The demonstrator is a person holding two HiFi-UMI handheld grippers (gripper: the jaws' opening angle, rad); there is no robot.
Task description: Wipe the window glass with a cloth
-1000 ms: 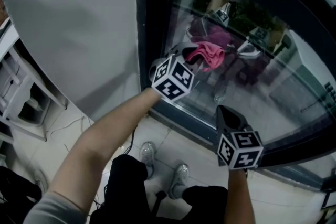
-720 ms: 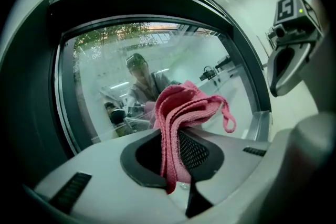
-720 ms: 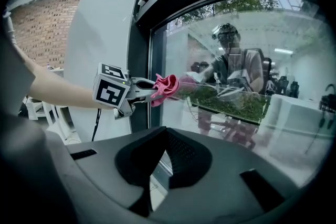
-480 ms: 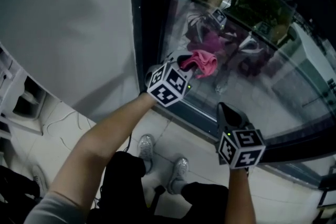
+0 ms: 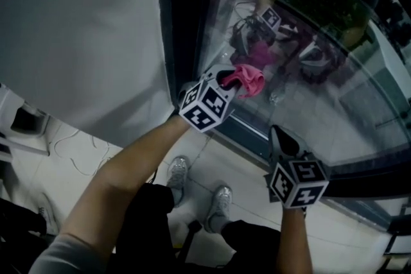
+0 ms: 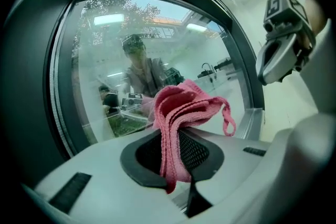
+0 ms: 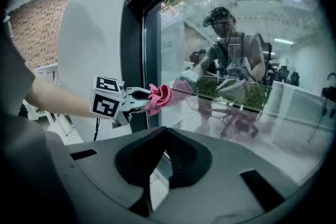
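Observation:
My left gripper [image 5: 230, 80] is shut on a bunched pink cloth [image 5: 248, 79], held up at the lower left of the window glass [image 5: 321, 93], close to its dark frame [image 5: 183, 22]. In the left gripper view the cloth [image 6: 181, 107] stands folded between the jaws of the left gripper [image 6: 176, 157], with a loop hanging to the right. Whether the cloth touches the pane I cannot tell. My right gripper [image 5: 277, 135] hangs lower and to the right, shut with nothing in it, its tip pointing at the sill. The right gripper view shows the right gripper [image 7: 165, 162] and, beyond it, the cloth [image 7: 160, 97].
A grey wall [image 5: 77, 35] runs left of the window frame. The glass reflects the person and both grippers. Below are a pale tiled floor [image 5: 83, 151], cables and the person's shoes [image 5: 176, 173]. White shelving [image 5: 13, 131] stands at the far left.
The head view has swung so the window sits higher in it. The left gripper with the cloth has slid slightly down and left along the glass. The right gripper has barely moved.

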